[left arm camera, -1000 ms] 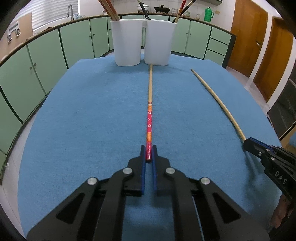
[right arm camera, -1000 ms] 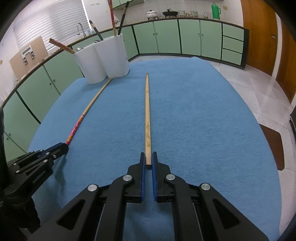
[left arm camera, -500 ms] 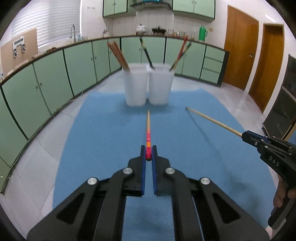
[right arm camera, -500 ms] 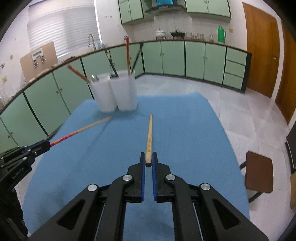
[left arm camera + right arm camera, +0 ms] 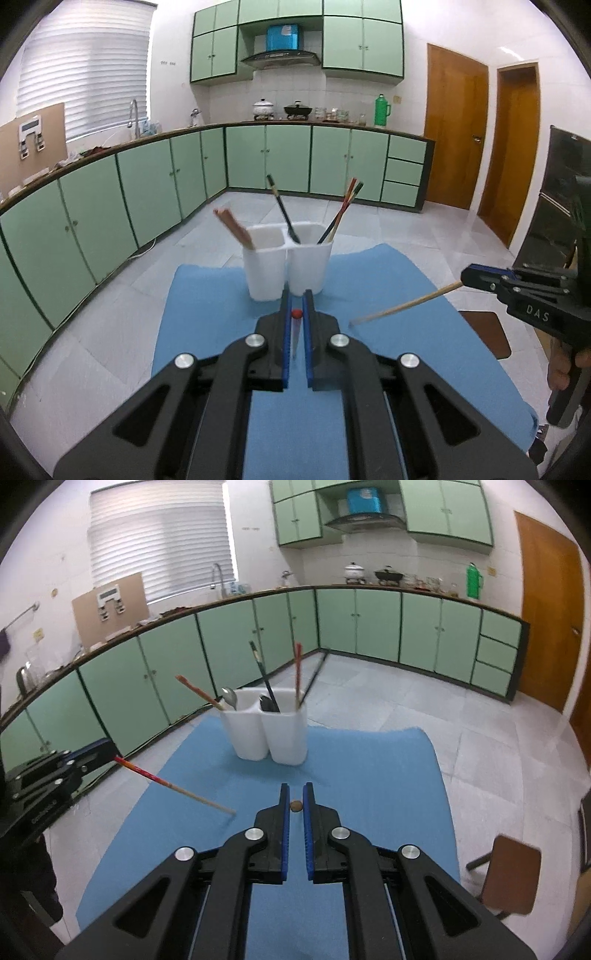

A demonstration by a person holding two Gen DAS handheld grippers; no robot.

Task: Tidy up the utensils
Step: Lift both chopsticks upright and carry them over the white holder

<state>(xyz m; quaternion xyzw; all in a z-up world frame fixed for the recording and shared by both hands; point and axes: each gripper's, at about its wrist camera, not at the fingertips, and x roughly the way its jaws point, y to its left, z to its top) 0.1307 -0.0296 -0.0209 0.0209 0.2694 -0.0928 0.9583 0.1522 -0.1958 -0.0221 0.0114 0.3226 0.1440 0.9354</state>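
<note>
Fingers [image 5: 284, 325] of left gripper [image 5: 295, 314] clamped on red-ended chopstick [image 5: 173, 786]; right gripper [image 5: 295, 805] clamped on plain wooden chopstick [image 5: 406, 305]; both raised above blue desk [image 5: 369, 768], white holder [image 5: 267, 731] ahead.

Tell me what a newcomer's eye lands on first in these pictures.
First, the white utensil holder standing at the far end of the blue mat, with chopsticks and spoons sticking out of it. Next, the two chopsticks held in the air over the mat: the left hand-held gripper is shut on the red-patterned chopstick, and the right hand-held gripper on the plain wooden chopstick.
</note>
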